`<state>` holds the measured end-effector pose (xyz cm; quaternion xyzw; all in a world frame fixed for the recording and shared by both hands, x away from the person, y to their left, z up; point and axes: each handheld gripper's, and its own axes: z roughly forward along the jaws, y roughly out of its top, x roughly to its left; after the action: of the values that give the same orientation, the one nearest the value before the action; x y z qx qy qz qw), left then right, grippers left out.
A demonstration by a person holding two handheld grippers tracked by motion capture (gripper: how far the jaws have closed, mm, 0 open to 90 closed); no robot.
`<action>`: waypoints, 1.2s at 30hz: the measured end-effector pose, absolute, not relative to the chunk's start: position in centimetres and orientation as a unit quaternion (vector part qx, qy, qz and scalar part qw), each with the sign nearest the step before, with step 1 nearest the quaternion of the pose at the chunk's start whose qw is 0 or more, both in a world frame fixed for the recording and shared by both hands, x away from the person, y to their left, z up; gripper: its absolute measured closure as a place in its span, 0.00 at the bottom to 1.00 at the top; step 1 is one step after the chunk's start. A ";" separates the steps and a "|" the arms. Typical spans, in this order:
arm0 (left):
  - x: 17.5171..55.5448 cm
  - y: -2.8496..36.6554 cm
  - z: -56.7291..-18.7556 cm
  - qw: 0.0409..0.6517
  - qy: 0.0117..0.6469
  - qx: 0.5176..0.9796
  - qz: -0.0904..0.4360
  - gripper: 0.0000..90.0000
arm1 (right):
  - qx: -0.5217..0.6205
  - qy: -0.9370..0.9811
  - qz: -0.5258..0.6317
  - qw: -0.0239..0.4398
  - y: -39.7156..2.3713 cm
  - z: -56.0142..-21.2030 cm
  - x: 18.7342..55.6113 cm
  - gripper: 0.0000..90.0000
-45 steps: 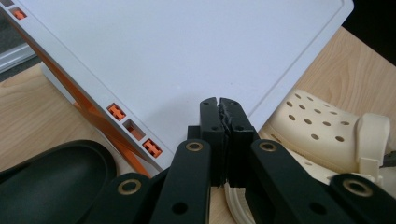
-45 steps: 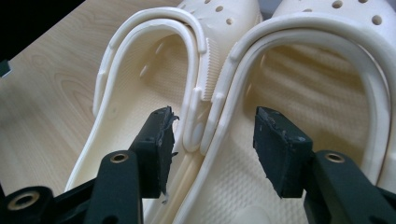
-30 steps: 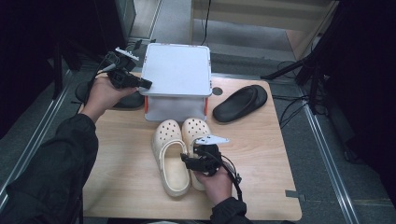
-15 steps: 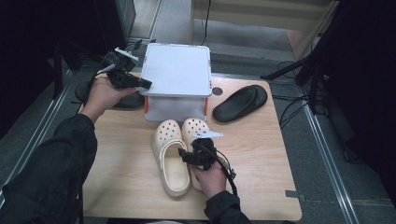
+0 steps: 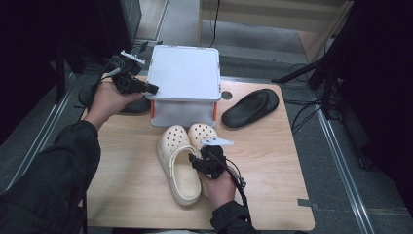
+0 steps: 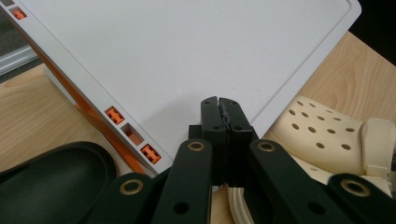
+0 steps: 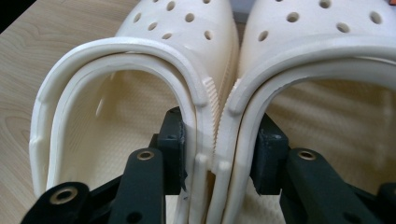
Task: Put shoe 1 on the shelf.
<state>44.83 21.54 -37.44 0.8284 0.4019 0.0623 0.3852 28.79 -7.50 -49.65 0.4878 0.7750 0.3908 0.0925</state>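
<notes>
Two cream clogs lie side by side at the table's middle, the left clog (image 5: 178,168) (image 7: 116,93) and the right clog (image 5: 203,132) (image 7: 327,70). My right gripper (image 5: 203,158) (image 7: 219,149) straddles their two adjoining side walls near the heels. Its jaws have just been closing, and the pads now press those walls together. My left gripper (image 5: 146,87) (image 6: 219,105) is shut with nothing between its jaws. It hovers at the left edge of the white box lid (image 5: 184,73) (image 6: 187,46).
A black slide sandal (image 5: 251,107) lies at the table's back right. Another black sandal (image 5: 134,105) (image 6: 51,182) rests left of the box, under my left hand. The box has orange latches (image 6: 112,114). Bare wooden tabletop (image 5: 277,165) lies to the right.
My right gripper has edged forward over the clogs and its jaws have narrowed onto the adjoining walls. The left hand has not moved.
</notes>
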 end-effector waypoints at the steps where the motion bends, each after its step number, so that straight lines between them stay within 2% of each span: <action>1: 44.8 21.5 -37.4 0.384 0.402 0.829 0.063 1.00 | 0.490 0.775 0.389 0.092 -7.5 -49.6 28.8 0.72; 10: 44.7 21.4 -37.3 0.379 0.400 0.831 0.071 1.00 | 0.475 0.788 0.379 0.104 -7.9 -49.2 29.1 0.74; 15: 44.8 21.5 -37.4 0.380 0.402 0.830 0.066 1.00 | 0.475 0.783 0.393 0.083 -8.5 -48.3 29.7 0.74; 19: 44.7 21.5 -37.3 0.379 0.401 0.831 0.067 1.00 | 0.465 0.783 0.405 0.084 -8.5 -47.3 30.3 0.74; 25: 44.9 21.6 -37.4 0.383 0.407 0.828 0.056 1.00 | 0.462 0.776 0.423 0.073 -8.1 -45.6 32.5 0.74; 36: 44.7 21.5 -37.3 0.379 0.400 0.832 0.064 1.00 | 0.454 0.781 0.417 0.103 -5.7 -45.3 37.8 0.74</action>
<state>44.74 21.54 -37.34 0.8317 0.4003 0.0639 0.3793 37.82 -5.74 -45.33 0.4538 0.7807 0.4171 0.1027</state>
